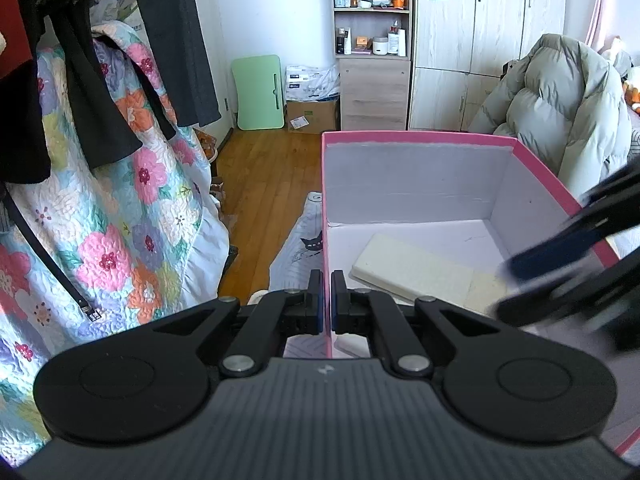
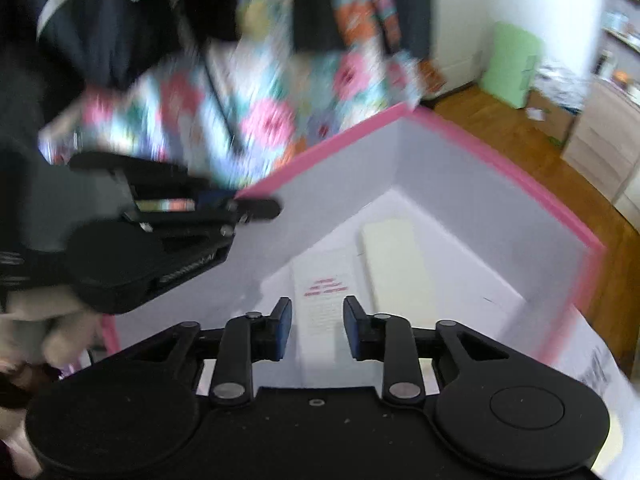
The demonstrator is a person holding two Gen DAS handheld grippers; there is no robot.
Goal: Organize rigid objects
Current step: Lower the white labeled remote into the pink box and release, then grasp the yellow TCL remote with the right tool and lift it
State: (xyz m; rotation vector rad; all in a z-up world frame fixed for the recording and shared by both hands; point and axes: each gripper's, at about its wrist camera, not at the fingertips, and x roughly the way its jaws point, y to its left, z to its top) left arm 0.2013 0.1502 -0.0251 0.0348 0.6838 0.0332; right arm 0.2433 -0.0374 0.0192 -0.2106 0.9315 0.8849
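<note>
A pink-rimmed box (image 1: 416, 136) with white inner walls stands open in front of me; it also shows in the right wrist view (image 2: 500, 164). A flat cream rectangular block (image 1: 424, 272) lies on its floor, also seen in the right wrist view (image 2: 396, 264), next to a white printed slip (image 2: 324, 304). My left gripper (image 1: 326, 300) is shut on the box's near left wall. My right gripper (image 2: 316, 328) is open and empty above the box's inside. The right gripper (image 1: 580, 264) appears blurred at the box's right side in the left wrist view.
A floral quilt (image 1: 120, 220) and dark clothes (image 1: 80, 80) hang to the left. A wooden floor (image 1: 260, 176), a green board (image 1: 258, 92), a shelf unit (image 1: 372, 40) and a wardrobe (image 1: 480, 40) lie beyond. A grey puffer jacket (image 1: 560, 100) sits right.
</note>
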